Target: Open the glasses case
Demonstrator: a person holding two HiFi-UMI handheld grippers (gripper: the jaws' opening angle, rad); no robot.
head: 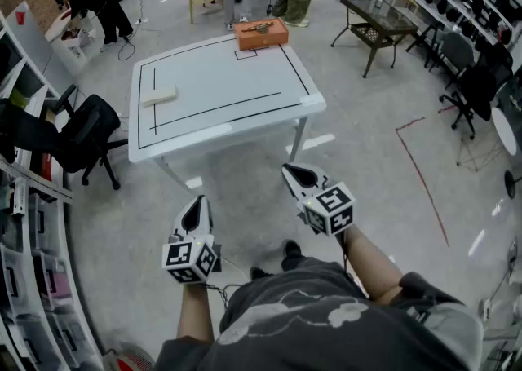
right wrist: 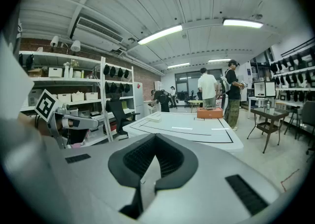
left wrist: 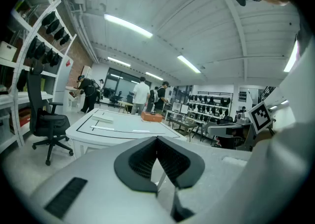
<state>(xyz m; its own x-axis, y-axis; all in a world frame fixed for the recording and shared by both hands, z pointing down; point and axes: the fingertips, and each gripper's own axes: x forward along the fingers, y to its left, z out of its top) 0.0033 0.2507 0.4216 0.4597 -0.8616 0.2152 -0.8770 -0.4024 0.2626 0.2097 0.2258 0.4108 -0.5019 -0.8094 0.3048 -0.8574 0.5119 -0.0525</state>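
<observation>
Fingers of the left gripper and the right gripper are pressed together, empty, well short of the counter. The glasses case lies near the counter's left edge.

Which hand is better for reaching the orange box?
Probably right: the right gripper is held farther forward, nearer the table with the orange box, than the left gripper. Both are far from it.

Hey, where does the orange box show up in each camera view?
Head view: the orange box sits top centre, at the table's far edge.
Left gripper view: the box is small, near centre, on the table's far side.
Right gripper view: the box is right of centre, at the far end.
Shared landmark: the white table with black lines.
</observation>
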